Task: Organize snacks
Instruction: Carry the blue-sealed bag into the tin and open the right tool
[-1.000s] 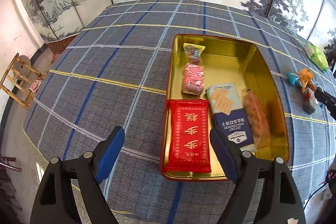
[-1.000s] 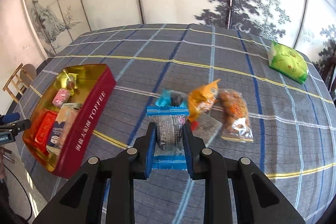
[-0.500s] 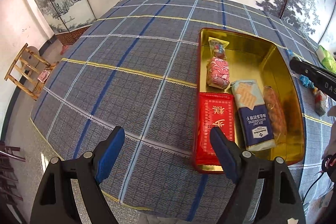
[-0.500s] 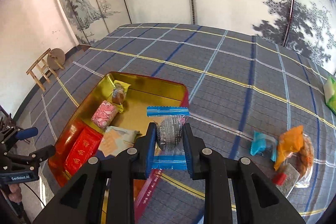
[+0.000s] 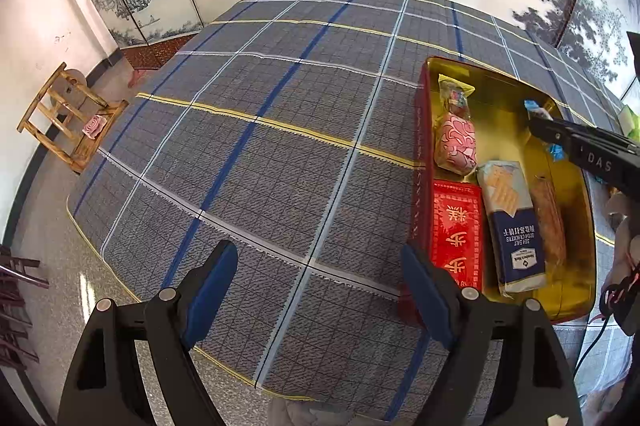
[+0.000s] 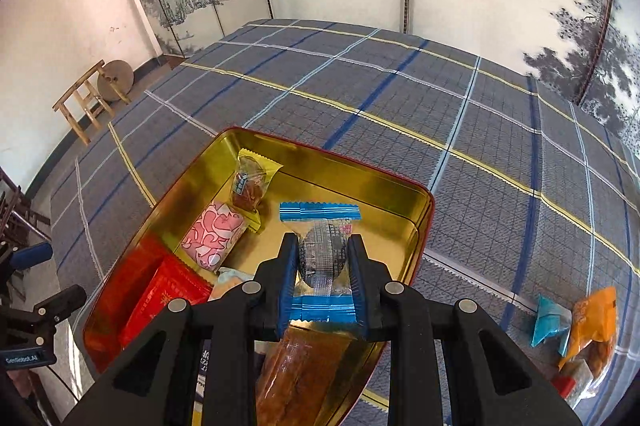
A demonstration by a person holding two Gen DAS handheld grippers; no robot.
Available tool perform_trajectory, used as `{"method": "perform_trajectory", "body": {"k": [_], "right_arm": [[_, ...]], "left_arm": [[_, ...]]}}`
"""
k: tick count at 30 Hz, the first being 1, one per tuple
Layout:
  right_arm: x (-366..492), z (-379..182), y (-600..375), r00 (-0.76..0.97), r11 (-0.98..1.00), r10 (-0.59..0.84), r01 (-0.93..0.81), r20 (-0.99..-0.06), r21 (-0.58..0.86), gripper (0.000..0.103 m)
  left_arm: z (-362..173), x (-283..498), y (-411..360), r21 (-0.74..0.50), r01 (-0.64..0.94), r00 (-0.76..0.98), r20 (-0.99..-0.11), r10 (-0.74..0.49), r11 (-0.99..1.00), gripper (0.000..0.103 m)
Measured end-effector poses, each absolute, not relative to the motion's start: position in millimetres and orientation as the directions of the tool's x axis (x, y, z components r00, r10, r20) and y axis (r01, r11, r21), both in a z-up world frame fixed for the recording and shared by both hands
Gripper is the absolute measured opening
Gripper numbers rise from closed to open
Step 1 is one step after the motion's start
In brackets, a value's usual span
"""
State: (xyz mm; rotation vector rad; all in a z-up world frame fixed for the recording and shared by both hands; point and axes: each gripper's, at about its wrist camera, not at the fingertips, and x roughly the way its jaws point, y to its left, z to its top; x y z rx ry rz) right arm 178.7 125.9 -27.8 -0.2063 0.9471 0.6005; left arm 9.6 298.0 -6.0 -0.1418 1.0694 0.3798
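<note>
Gold-lined tin (image 6: 416, 210) sits under my right gripper (image 6: 323, 262), which is clamped on a blue-edged snack packet (image 6: 320, 250); my left gripper (image 5: 320, 290) hangs wide open, empty, over the table (image 5: 280, 146).

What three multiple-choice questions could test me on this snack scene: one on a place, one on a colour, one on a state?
1. Where is the blue-ended packet?
A. on the cloth
B. held over the tin
C. on the stool

2. What colour is the tin inside?
A. gold
B. white
C. green

3. How is the left gripper?
A. shut on a packet
B. open, empty
C. shut on the tin

Answers: 1 B, the right gripper clamps it above the tin; 2 A, its floor shines gold; 3 B, its fingers stand wide with only cloth between.
</note>
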Motion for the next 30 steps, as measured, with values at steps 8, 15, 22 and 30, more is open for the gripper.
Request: {"method": "perform_trajectory", "body": {"k": [8,15,22,30], "right_arm": [[183,-39,135,0.408,0.821,0.38,-0.563,-0.83,0.099,0.027],[181,-31,128,0.421,0.825,0.407,-0.55,-0.81,0.129,0.028],[164,-9,106,0.443,0.82,0.473,-0.537,-0.761,0.197,0.039],[140,11,53,0.511,0.854,0.46,-0.479,-0.727,0.203,0.049]], "left_arm": [[-10,9,303,0.059,-0.38,0.413,-0.882,0.226,0.923,0.081],[-10,9,300,0.062,-0.372,0.414,-0.882,0.226,0.926,0.081],[-5,10,288,0.064,-0.346,0.433,-0.874,0.22,0.936,0.081],[-2,15,269,0.064,-0.305,0.447,-0.872,0.202,0.95,0.081]]}}
